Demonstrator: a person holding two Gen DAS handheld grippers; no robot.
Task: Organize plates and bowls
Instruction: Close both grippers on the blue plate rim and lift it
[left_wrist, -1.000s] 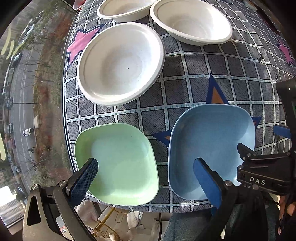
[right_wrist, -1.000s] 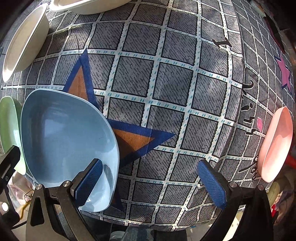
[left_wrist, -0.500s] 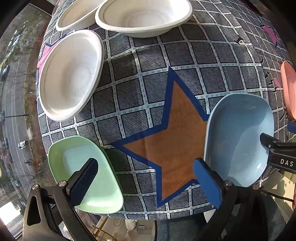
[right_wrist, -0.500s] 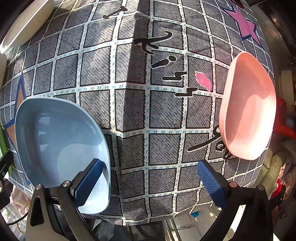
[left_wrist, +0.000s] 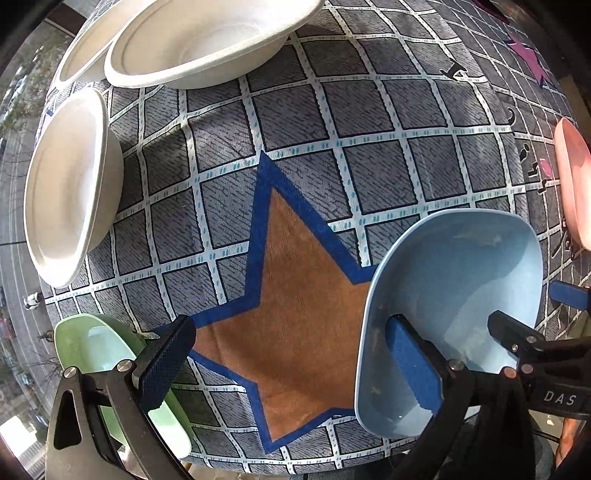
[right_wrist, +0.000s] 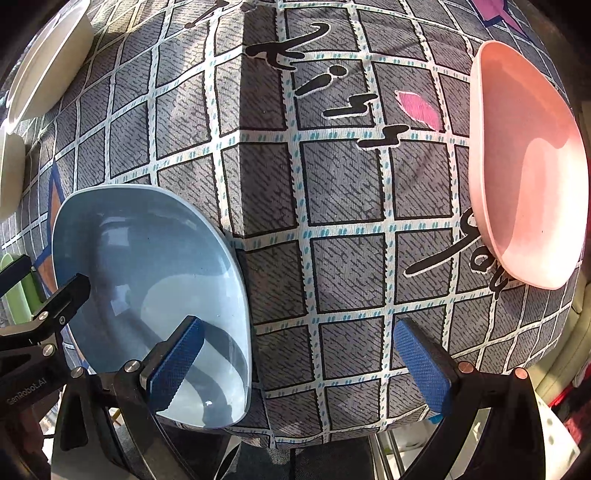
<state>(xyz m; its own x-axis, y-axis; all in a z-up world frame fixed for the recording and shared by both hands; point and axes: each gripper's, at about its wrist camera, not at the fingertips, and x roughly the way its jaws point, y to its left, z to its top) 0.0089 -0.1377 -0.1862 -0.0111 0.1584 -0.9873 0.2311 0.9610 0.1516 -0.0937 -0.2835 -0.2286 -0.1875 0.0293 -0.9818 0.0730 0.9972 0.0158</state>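
Both my grippers stood with jaws wide apart, empty: my left gripper (left_wrist: 291, 365) over the orange star, my right gripper (right_wrist: 299, 362) beside the blue plate (right_wrist: 147, 288), the pink plate (right_wrist: 528, 166) well apart on the checked tablecloth (right_wrist: 332, 184).

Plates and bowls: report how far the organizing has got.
Done: nothing looks stacked; two white bowls overlap at the far edge. In hand: neither gripper holds anything; the right gripper and left gripper hover, jaws open, by the blue plate. Left: green plate, pink plate, third white bowl.
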